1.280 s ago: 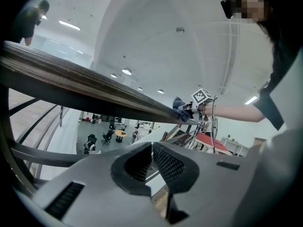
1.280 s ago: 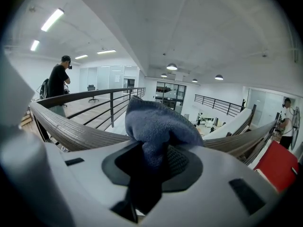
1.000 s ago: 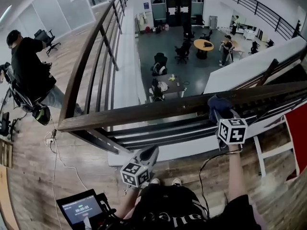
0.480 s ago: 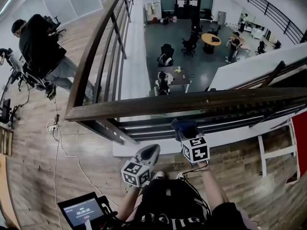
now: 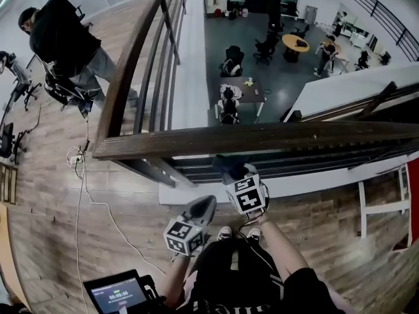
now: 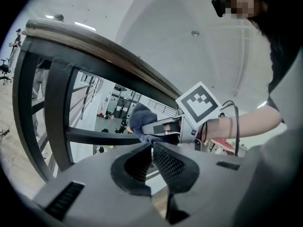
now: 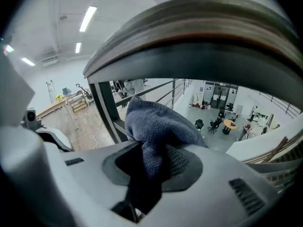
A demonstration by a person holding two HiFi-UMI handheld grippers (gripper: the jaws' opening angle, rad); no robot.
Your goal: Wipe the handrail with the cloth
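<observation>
1. My right tongs [image 7: 158, 162] are clamped on the cloth [image 7: 158, 122]. The blue-grey towelling is pinched between both pads and bunches out past the tips in a soft lump.
2. My left tongs [image 6: 152, 148] are closed on nothing, with the pads meeting. In the head view they hang low and back, close to the body and beside the right pair.
3. The handrail [image 5: 275, 138] lies above the cloth and just ahead of it. In the right gripper view its wooden underside arches overhead, with what I read as open air between wood and fabric. I judge the cloth is not touching the top surface and sits on the near side, in front of the lower bars [image 5: 308, 159].
4. The rail's long axis runs left to right across the head view. The right tongs are much the nearer pair, so I would lift the cloth up and over onto the top face. The wiping stroke would then run along that axis, not across it.
5. To the left the rail ends at a corner [image 5: 105, 150], where a second run turns away from me. To the right it carries on towards the frame edge, so the longer free stretch is that way.
6. Beyond the rail is an open drop to a lower floor [image 5: 275, 77], and a cloth that slipped over would be lost. Coming up too close to the lower bars could snag the fabric.
</observation>
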